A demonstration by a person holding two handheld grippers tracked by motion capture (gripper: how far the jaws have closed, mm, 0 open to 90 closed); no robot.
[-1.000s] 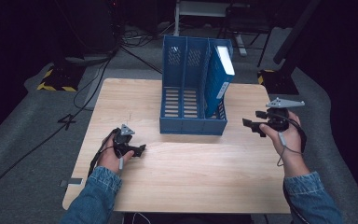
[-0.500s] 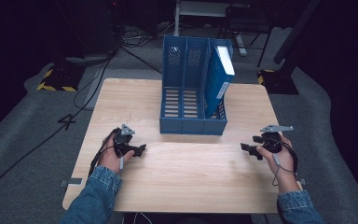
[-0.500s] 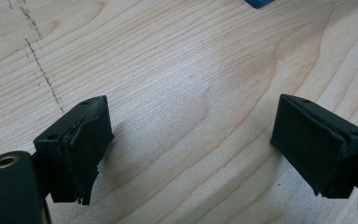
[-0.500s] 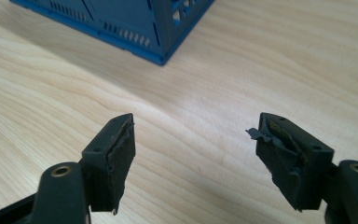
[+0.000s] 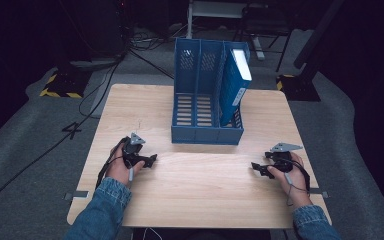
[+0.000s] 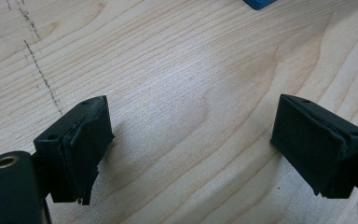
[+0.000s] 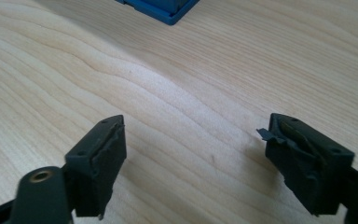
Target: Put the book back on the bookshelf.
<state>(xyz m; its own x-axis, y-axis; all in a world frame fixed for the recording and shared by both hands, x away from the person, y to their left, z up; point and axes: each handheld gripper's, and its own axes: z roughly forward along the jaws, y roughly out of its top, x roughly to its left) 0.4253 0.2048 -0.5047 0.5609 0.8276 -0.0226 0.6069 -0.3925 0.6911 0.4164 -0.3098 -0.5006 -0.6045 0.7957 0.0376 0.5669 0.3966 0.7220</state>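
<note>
A blue file rack [image 5: 206, 100] with three slots stands at the middle back of the wooden table [image 5: 195, 180]. A blue binder with a white spine [image 5: 236, 82] leans in its right slot. My left gripper [image 5: 147, 161] rests on the table at the front left, open, with bare wood between its jaws [image 6: 191, 140]. My right gripper [image 5: 258, 168] sits low at the front right, also open and holding nothing [image 7: 193, 149]. A corner of the rack shows at the top of the left gripper view [image 6: 259, 3] and of the right gripper view [image 7: 161, 9].
Dark floor with cables [image 5: 105, 65] surrounds the table. A stand with yellow-black tape [image 5: 60, 85] sits at the back left and chair legs [image 5: 260, 35] behind the rack. Pencil marks [image 6: 39, 70] cross the wood near my left gripper.
My right gripper has come down and toward the front of the table, from beside the rack to the table surface. The left gripper has stayed put.
</note>
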